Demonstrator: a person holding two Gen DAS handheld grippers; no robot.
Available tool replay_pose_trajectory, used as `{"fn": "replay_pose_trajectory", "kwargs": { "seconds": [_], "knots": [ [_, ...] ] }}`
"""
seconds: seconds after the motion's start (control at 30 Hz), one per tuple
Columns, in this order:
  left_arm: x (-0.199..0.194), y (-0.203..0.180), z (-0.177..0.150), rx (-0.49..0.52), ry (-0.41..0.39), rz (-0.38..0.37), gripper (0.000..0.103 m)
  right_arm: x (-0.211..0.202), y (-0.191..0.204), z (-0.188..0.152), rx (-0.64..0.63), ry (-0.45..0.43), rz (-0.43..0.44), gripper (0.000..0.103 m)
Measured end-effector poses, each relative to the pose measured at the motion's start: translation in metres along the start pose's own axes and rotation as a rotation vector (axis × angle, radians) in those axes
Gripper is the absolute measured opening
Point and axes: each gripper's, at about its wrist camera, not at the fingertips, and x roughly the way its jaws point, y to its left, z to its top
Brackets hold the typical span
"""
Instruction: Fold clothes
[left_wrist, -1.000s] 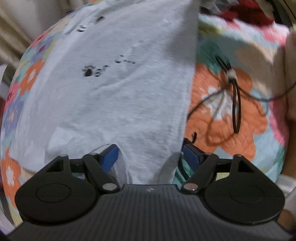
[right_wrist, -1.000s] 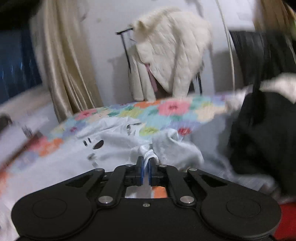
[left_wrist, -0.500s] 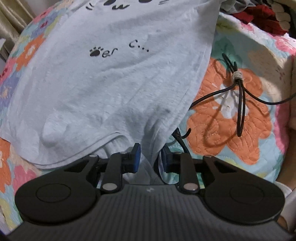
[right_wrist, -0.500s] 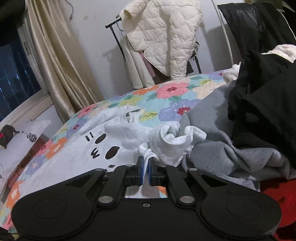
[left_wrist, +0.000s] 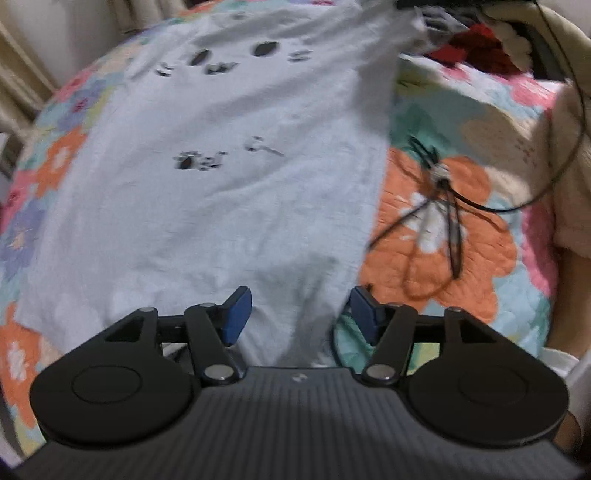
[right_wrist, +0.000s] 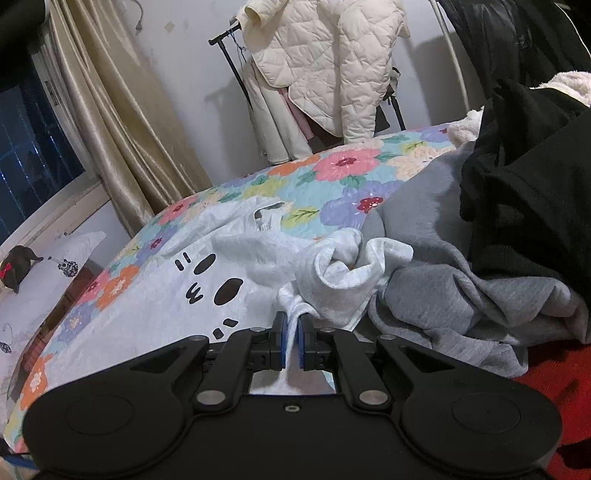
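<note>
One shirt (left_wrist: 229, 192) is lying spread out on the floral quilt (left_wrist: 443, 251), pale grey-white with a cartoon face and paw prints on it, and it's covering most of the left side of the bed. The left gripper (left_wrist: 299, 314) is sitting low at the shirt's near hem, pointing along the fabric, with its blue pads (left_wrist: 236, 314) spread wide apart. A strip of the hem is running between them, but they aren't pinching anything.

The right gripper (right_wrist: 291, 343) is over at the sleeve end, held low and roughly level, jaws nearly closed and clamping a bunched bit of the shirt's white cloth. The rest of that sleeve is crumpling up just past the tips.

A thin black cable (left_wrist: 447, 221) is looping on the quilt to the right of the shirt. A grey garment (right_wrist: 461, 295) and a black one (right_wrist: 535, 206) are piling up beside the sleeve. Behind the bed, a cream jacket (right_wrist: 332, 66) is hanging on a rack next to a gold curtain (right_wrist: 110, 122).
</note>
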Motion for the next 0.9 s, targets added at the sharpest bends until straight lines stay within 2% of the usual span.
{"fn": "replay_pose_trajectory", "kwargs": {
  "seconds": [0.17, 0.23, 0.27, 0.3, 0.37, 0.47, 0.63, 0.67, 0.77, 0.83, 0.87, 0.9],
  "knots": [
    [0.024, 0.002, 0.009, -0.011, -0.025, 0.012, 0.058, 0.002, 0.003, 0.002, -0.027, -0.013, -0.002, 0.007],
    [0.030, 0.008, 0.012, -0.040, -0.034, 0.008, 0.043, 0.004, 0.005, 0.004, -0.039, -0.029, 0.015, 0.007],
    [0.033, 0.012, 0.012, -0.050, -0.031, 0.012, 0.027, 0.005, 0.005, 0.007, -0.042, -0.043, 0.032, 0.007],
    [0.035, 0.015, 0.013, -0.063, -0.029, 0.007, 0.019, 0.006, 0.006, 0.009, -0.044, -0.060, 0.052, 0.007],
    [0.036, 0.021, 0.016, -0.091, -0.040, -0.010, 0.011, 0.007, 0.009, 0.015, -0.059, -0.094, 0.081, 0.007],
    [0.032, 0.028, 0.022, -0.122, -0.068, 0.018, 0.010, 0.015, 0.016, 0.023, -0.106, -0.115, 0.110, 0.007],
    [0.035, 0.038, 0.032, -0.132, -0.106, 0.140, 0.010, 0.030, 0.021, 0.033, -0.139, -0.131, 0.146, 0.007],
    [0.038, 0.040, 0.034, -0.140, -0.107, 0.142, 0.012, 0.030, 0.020, 0.033, -0.138, -0.129, 0.146, 0.007],
    [0.046, 0.040, 0.040, -0.184, -0.108, 0.067, 0.017, 0.032, 0.019, 0.033, -0.133, -0.125, 0.144, 0.007],
    [0.054, 0.033, 0.044, -0.174, -0.100, 0.054, 0.034, 0.034, 0.018, 0.033, -0.131, -0.122, 0.143, 0.007],
    [0.059, 0.029, 0.046, -0.155, -0.089, 0.061, 0.048, 0.034, 0.017, 0.033, -0.129, -0.121, 0.142, 0.007],
    [0.065, 0.024, 0.047, -0.135, -0.078, 0.069, 0.055, 0.035, 0.017, 0.033, -0.128, -0.120, 0.142, 0.007]
  ]
}}
